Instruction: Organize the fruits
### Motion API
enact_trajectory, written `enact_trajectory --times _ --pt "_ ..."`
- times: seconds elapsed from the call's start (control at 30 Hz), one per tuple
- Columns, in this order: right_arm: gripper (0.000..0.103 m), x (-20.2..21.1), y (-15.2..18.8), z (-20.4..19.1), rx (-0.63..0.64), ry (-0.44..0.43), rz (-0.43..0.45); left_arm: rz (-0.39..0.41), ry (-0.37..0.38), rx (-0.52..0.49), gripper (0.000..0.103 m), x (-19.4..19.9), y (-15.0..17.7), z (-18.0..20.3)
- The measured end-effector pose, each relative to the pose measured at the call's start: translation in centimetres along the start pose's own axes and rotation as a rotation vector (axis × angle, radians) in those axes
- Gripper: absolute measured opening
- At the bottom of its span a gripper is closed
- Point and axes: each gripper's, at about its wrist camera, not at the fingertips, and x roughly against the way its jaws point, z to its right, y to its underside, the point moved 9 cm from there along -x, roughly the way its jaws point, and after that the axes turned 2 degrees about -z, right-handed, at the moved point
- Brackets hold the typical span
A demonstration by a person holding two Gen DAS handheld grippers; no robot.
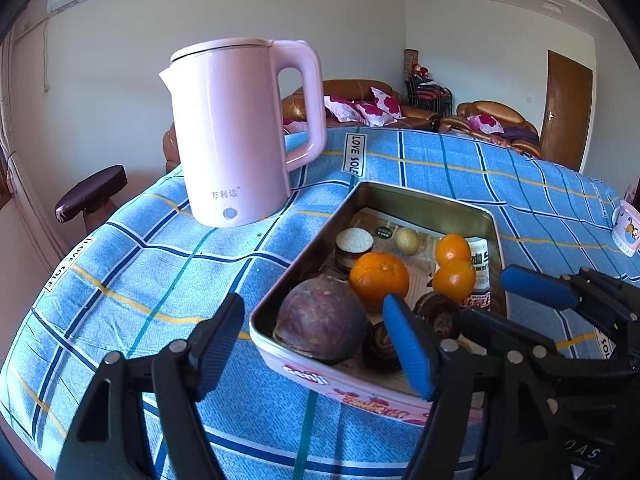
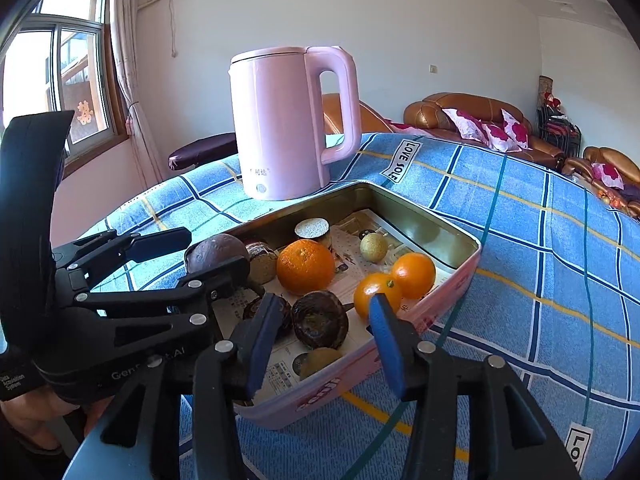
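While sunlit: blue plaid tablecloth (image 1: pixel 120 272), lounge bkgd.

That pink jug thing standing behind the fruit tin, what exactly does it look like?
The pink kettle looks like smooth matte plastic, with a flat closed lid, a small spout on its left, a big loop handle on its right, small printed characters and a round button low on its front. It stands upright on the blue checked cloth, just behind the tin's far corner.
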Motion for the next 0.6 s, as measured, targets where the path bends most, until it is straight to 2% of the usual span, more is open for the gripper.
enact_trajectory --times 0.1,0.23,0.43,0.6 --pt "0.055 0.8 0.1 0.5 -0.013 0.015 0.020 0.024 0.014 0.003 0.082 1.0 -0.3 0.2" --pt "0.062 2.7 0.4 1.9 -0.039 0.057 0.040 0.089 0.013 0.033 0.098 2.9 -1.0 -0.1" --pt "0.066 6.0 0.6 4.0 -0.087 0.115 0.088 0.142 0.038 0.051 0.099 5.1 -1.8 0.2" --pt "0.071 8.1 0.6 4.4 -0.085 0.147 0.128 0.172 0.030 0.049 0.102 6.3 -2.1 0.7"
